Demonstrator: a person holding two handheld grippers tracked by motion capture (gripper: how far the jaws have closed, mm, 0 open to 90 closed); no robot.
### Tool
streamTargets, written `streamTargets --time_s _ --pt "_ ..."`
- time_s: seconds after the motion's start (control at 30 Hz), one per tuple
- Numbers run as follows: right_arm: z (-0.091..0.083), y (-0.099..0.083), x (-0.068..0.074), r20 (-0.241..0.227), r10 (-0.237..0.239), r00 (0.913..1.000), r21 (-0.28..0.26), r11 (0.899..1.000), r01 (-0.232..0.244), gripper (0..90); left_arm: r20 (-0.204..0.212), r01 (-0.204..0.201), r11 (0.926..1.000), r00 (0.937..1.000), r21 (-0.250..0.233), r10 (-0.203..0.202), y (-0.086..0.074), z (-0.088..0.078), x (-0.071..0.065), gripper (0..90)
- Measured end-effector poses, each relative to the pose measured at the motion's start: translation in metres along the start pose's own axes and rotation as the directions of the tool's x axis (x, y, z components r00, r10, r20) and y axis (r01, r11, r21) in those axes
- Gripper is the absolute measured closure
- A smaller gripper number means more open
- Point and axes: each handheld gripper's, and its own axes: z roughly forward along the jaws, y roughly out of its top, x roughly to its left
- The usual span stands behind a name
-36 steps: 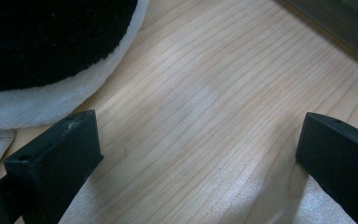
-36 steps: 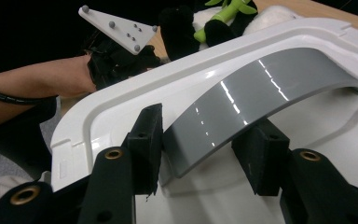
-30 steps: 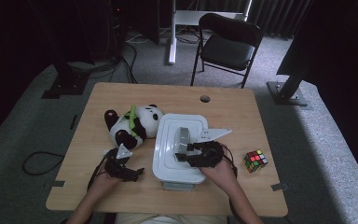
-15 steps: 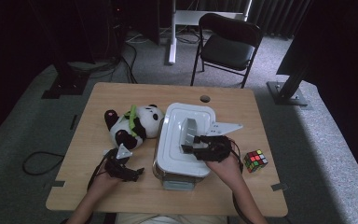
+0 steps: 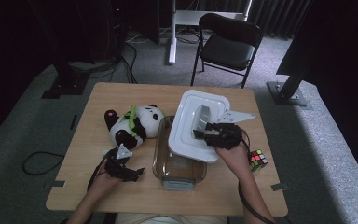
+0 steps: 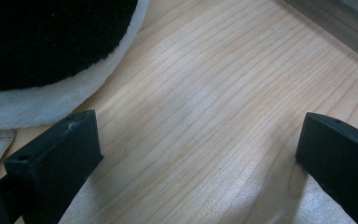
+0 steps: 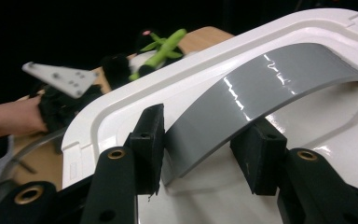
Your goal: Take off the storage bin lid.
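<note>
The right gripper (image 5: 204, 132) — clamping the white lid's (image 5: 193, 116) grey handle (image 7: 261, 98) — is lifting it rightward off the glass dish (image 5: 168, 163); the left gripper (image 5: 133, 171) is resting wide open.

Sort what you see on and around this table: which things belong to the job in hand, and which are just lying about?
In the job:
- white lid, lifted by its grey handle
- right gripper, clamped on that handle
- glass container, now partly uncovered

Lying about:
- panda toy
- puzzle cube
- left gripper, open above the table
- black chair
</note>
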Motion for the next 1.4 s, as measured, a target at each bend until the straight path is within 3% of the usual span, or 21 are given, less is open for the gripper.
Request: streamTargets --time_s 0.33,0.67,0.8,1.0,1.1,1.2,1.33,1.4 --pt "-0.006 0.006 -0.032 0.093 0.029 0.9952 -0.03 0.999 -0.027 54.8 0.0 0.0 1.0 1.0 0.0 0.0 0.0 0.0 0.0 0.5" --pt "-0.015 0.005 -0.066 0.186 0.085 0.9788 -0.076 0.994 -0.072 54.9 0.0 0.003 1.0 1.0 -0.001 -0.003 0.0 0.0 0.0 0.4" --pt "-0.021 0.004 -0.079 0.233 0.109 0.9662 -0.09 0.992 -0.09 54.9 0.0 0.001 1.0 1.0 0.0 -0.001 0.0 0.0 0.0 0.4" --pt "-0.027 0.0 -0.1 0.304 0.151 0.9408 -0.103 0.987 -0.125 54.9 0.002 0.001 1.0 1.0 0.002 -0.001 0.0 0.0 0.0 0.4" --pt "-0.028 -0.003 -0.109 0.337 0.167 0.9265 -0.112 0.984 -0.136 54.9 0.0 -0.003 1.0 1.0 0.002 0.003 0.0 0.0 0.0 0.4" --pt "-0.025 -0.009 -0.117 0.384 0.177 0.9064 -0.106 0.983 -0.147 54.9 0.002 -0.001 1.0 1.0 0.003 0.001 0.0 0.0 0.0 0.4" --pt "-0.02 -0.018 -0.125 0.402 0.216 0.8898 -0.122 0.976 -0.181 54.9 0.002 0.0 1.0 1.0 0.002 0.0 0.0 0.0 0.0 0.4" --pt "-0.015 -0.022 -0.126 0.427 0.223 0.8764 -0.125 0.974 -0.187 54.9 0.002 -0.001 1.0 1.0 0.002 0.001 0.0 0.0 0.0 0.4"
